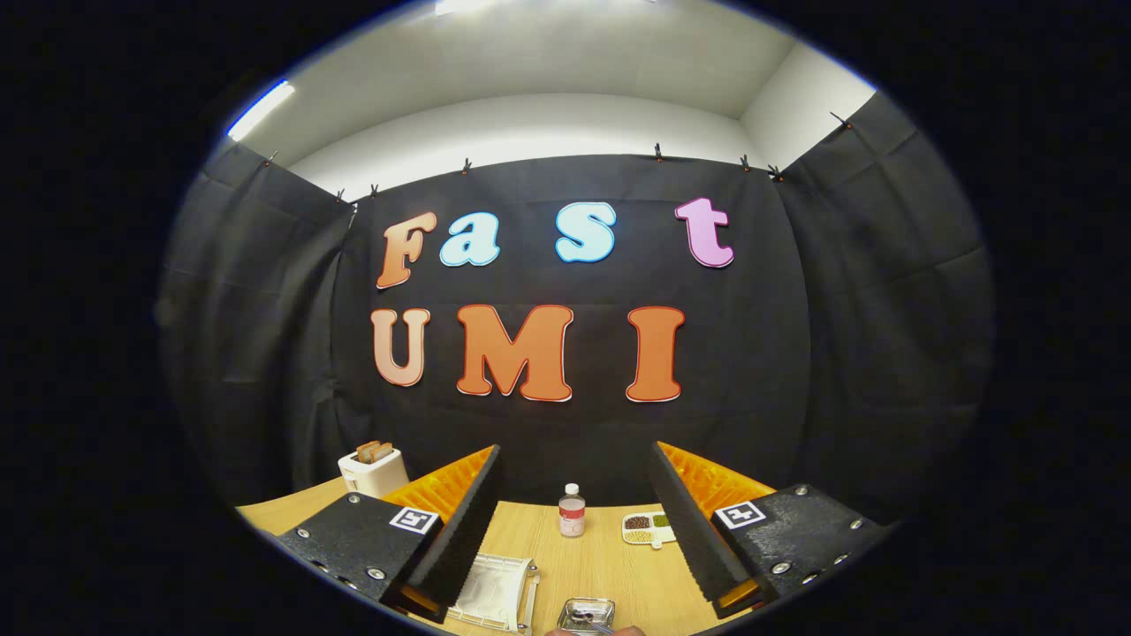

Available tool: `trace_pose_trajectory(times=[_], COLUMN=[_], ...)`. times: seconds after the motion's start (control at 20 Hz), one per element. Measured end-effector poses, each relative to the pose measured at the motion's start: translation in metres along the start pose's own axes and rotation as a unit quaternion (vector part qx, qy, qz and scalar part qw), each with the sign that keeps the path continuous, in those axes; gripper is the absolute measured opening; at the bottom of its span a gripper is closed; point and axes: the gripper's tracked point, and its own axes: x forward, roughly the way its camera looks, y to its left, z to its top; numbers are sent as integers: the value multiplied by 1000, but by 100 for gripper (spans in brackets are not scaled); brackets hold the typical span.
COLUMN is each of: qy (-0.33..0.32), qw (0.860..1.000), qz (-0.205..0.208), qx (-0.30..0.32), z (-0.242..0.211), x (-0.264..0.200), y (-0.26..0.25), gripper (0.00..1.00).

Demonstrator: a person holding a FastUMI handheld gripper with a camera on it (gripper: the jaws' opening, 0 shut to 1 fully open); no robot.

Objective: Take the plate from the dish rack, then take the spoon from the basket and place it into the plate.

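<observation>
**Fingers spread above the table, spoon dish low between them**

Nearest me are my 2 fingers, and my gripper [574,521] stands wide open with nothing between the pads. Low in the gap, closer to me than the fingertips, sits a small clear glass dish [587,613] with what looks like a spoon [594,624] lying in it, though I cannot make it out well. Just beside it, toward my left finger, lies a white rack-like tray [497,590], flat on the wooden table [610,565]. Farther out between the fingers stands 1 small bottle [572,511], upright, and near it, toward my right finger, a white divided dish [648,528] holds dark, tan and green bits in separate compartments. Beyond my left finger a white toaster [375,472] carries toast slices at the table's far edge. Open tabletop runs between the bottle and the glass dish.
</observation>
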Motion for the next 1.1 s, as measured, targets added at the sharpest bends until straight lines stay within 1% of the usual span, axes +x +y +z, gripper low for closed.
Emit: trace_pose_trajectory(times=[0.2,0.45,0.8,1.1], qy=[2,18,56,95], qw=[1000,1000,997,992], qz=[2,13,54,84], qx=[-15,-22,-30,-19], z=[1,-9,-34,-52], x=[1,4,5,11], y=[5,18,49,77], gripper=[98,98,98,98])
